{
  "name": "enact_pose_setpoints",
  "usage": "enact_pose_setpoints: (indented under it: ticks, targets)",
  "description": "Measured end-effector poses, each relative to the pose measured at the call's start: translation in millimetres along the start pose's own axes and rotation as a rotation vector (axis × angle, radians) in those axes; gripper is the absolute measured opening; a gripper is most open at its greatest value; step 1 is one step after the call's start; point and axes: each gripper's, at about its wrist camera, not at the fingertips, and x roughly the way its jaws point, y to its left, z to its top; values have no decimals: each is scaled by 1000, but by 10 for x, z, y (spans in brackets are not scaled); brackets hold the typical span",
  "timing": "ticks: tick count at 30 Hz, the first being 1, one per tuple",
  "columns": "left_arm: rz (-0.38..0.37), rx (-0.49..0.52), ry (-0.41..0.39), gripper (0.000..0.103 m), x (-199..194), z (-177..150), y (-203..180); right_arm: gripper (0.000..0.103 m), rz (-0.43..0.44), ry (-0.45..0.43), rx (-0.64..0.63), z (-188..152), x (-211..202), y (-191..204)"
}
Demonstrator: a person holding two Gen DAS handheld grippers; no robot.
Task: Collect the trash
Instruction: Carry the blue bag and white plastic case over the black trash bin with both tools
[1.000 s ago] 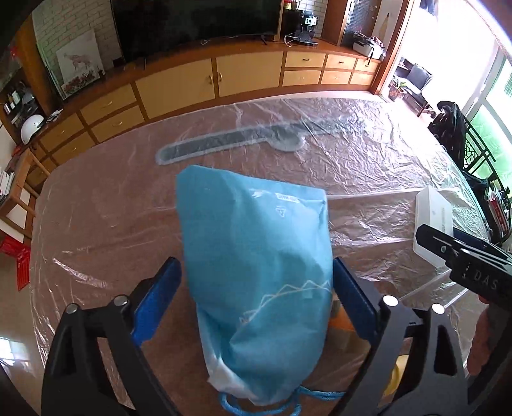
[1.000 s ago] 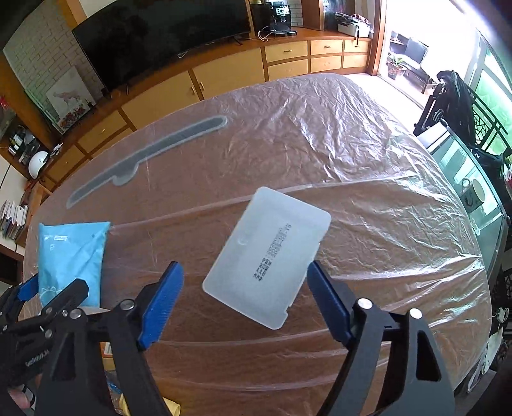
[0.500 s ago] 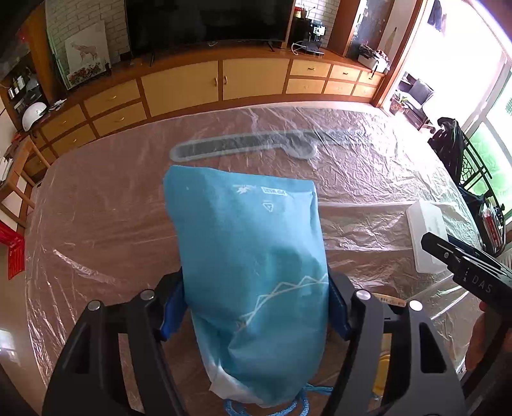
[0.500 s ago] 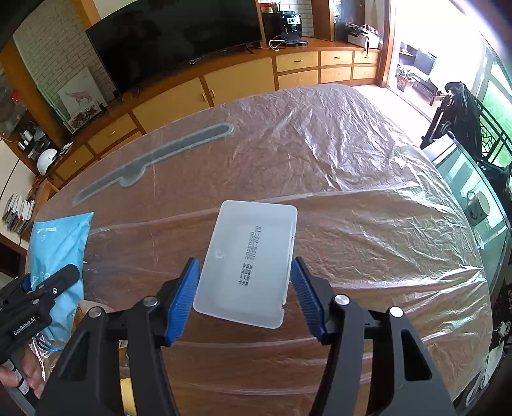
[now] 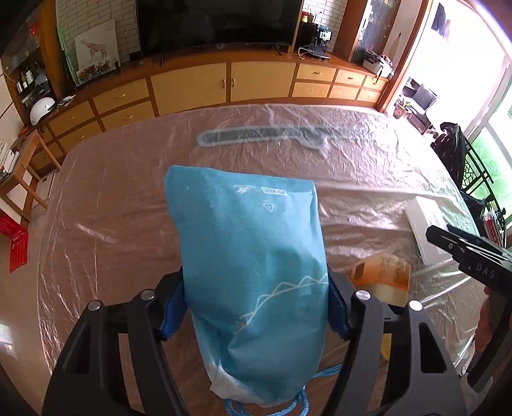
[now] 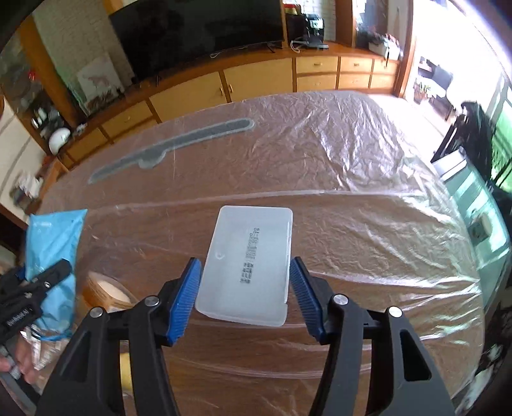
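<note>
Two grippers over one big table (image 5: 112,204) wrapped in crinkly clear plastic sheet (image 6: 352,153), and there's loads of bare surface ahead of both of them, running all the way back to the far edge in front of the wooden cabinets (image 5: 192,86) and the TV (image 5: 217,22). The table's right edge drops off near a bright window side with a dark chair (image 5: 454,150), so that side is tighter. Only thing on the far half is a long grey strip (image 5: 262,136) under the plastic. Next biggest: the blue drawstring bag (image 5: 252,256), which sits squarely between the left gripper's (image 5: 256,307) blue pads; they're clamped on its sides, its cord curling out below. Then the white plastic box (image 6: 249,265), flat and lined up lengthwise in the right gripper (image 6: 245,296), pads closed against both long edges near its close end. Smallest stuff: an orange packet (image 5: 380,272) just right of the bag, between the two grippers, and in the right wrist view a roll of tape (image 6: 105,291) by the bag.
</note>
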Motion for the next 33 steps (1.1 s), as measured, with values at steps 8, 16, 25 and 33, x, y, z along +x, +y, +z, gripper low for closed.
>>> enact_pose_setpoints:
  ticks: [8, 16, 25, 33]
  targets:
    - [34, 7, 12, 70, 62, -51, -46, 78, -95, 12, 19, 99, 129, 85]
    - [60, 38, -8, 64, 27, -63, -96, 53, -59, 32, 12, 105, 163, 62]
    - [48, 20, -33, 63, -105, -93, -98, 53, 38, 3, 37, 65, -21, -46]
    - [47, 14, -62, 63, -275, -152, -151, 53, 92, -25, 27, 2, -248, -92]
